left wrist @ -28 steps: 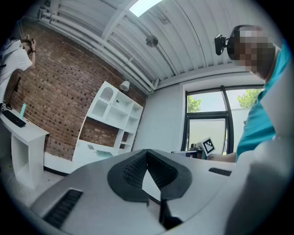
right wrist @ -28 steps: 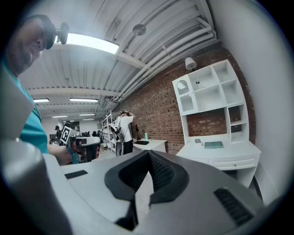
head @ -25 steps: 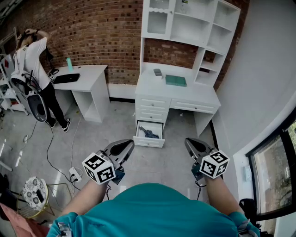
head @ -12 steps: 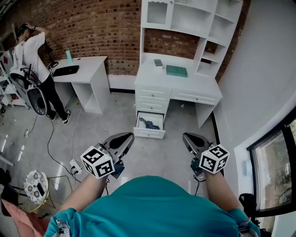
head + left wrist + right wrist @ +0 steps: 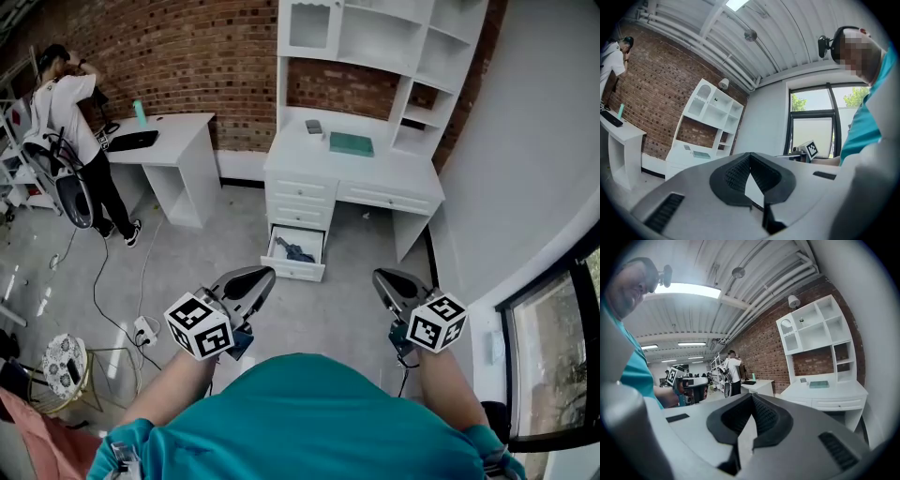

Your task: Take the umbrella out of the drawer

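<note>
Umbrella [image 5: 293, 249]: small dark shape lying inside the open bottom drawer [image 5: 292, 273], left-hand stack of the white desk [image 5: 394, 173]. Not yet touched.

Task status
1. Drawer: already pulled out, so no opening step req'd.
2. Approach: incomplete. Both grippers are well apart from the drawer, w/ bare floor [image 5: 337, 309] between.
3. Grasp and lift-out: not started.

Jaw state
- left gripper [image 5: 266, 275]: jaws clenched tip to tip, nothing between them.
- right gripper [image 5: 379, 277]: same condition, clenched and empty.
- Judgement: at least one pair must be released before a grasp is poss.

Limits of view
- Umbrella is too small in the head view to tell handle end from tip, or whether it is strapped shut. A paler patch beside it can't be identified.
- Neither gripper view shows drawer or umbrella. Each gripper's own body blocks the lower field, and only the desk's upper parts and shelving appear.
- Wearer's torso cuts off the bottom of the head view, and the forearms are partly covered.
- A person [image 5: 66, 103] stands by a second desk [image 5: 173, 145] at far left, well apart from the work area.
</note>
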Demonstrator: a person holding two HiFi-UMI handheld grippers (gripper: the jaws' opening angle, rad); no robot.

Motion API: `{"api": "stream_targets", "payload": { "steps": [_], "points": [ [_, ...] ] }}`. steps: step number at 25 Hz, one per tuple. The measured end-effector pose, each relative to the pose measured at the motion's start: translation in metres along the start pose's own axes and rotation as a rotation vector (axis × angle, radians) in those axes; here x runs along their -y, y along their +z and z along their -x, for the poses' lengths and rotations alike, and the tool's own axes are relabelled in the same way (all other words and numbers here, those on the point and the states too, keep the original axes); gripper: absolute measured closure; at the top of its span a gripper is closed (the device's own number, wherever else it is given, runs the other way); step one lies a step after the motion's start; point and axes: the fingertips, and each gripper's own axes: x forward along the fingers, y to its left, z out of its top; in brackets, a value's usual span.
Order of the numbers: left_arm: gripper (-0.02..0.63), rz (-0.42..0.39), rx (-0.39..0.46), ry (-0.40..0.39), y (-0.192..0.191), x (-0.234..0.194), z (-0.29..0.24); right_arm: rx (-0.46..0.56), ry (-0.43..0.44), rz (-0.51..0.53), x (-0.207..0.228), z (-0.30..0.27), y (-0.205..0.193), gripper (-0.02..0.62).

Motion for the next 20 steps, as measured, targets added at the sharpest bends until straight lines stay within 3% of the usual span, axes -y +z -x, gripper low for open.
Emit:
{"api": "stream_targets", "payload": {
  "steps": [6,10,15,20],
  "points": [
    [0.595,0.008,-0.017,-0.008,-0.013,0.017,-0.031,-0.013,0.006,-0.011,0.028,0.012,-0.010,0.575],
    [0.595,0.020,-0.019,0.001,-0.017,0.001,-0.034,-0.030,0.011,-0.011,0.036,-0.002,-0.015,0.574],
    [0.595,0.053,-0.017,0.003,-0.017,-0.051,-0.044,-0.052,0.004,0.000,0.051,-0.047,-0.008,0.574],
    [0.595,0.074,-0.001,-0.041,-0.006,-0.137,-0.062,-0.062,-0.046,0.016,0.075,-0.123,0.008,0.574]
  ]
}}
